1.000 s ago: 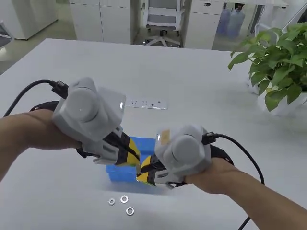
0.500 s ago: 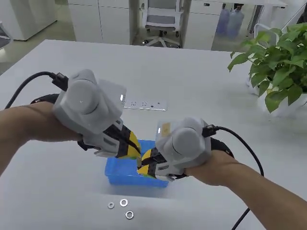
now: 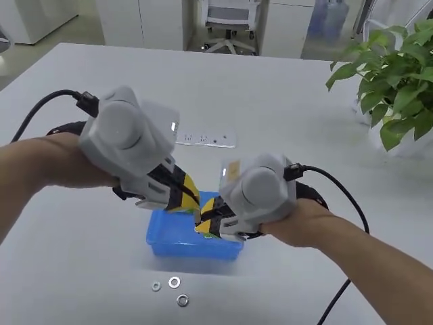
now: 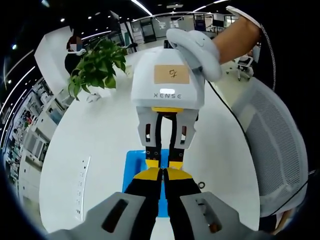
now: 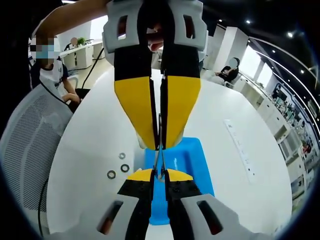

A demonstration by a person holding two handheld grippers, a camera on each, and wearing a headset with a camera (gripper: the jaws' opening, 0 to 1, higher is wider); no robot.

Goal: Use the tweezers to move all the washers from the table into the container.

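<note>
My left gripper (image 3: 193, 205) and right gripper (image 3: 203, 229) meet tip to tip over the blue container (image 3: 169, 244). In the right gripper view thin metal tweezers (image 5: 160, 125) run between the left gripper's (image 5: 160, 145) shut yellow jaws down to my right gripper's (image 5: 159, 174) shut tips, above the container (image 5: 192, 155). In the left gripper view my own jaws (image 4: 163, 171) are shut, facing the right gripper (image 4: 163, 161). Three washers (image 3: 174, 282) lie on the white table just in front of the container, also visible as washers (image 5: 122, 165) left of it.
A white power strip (image 3: 203, 139) lies flat beyond the container. A potted plant (image 3: 399, 88) stands at the far right. Cables trail from both grippers. An office chair (image 3: 230, 20) stands past the table's far edge.
Both grippers, still joined at the tips, have shifted from the container's near edge to above its inside. The washers have not moved.
</note>
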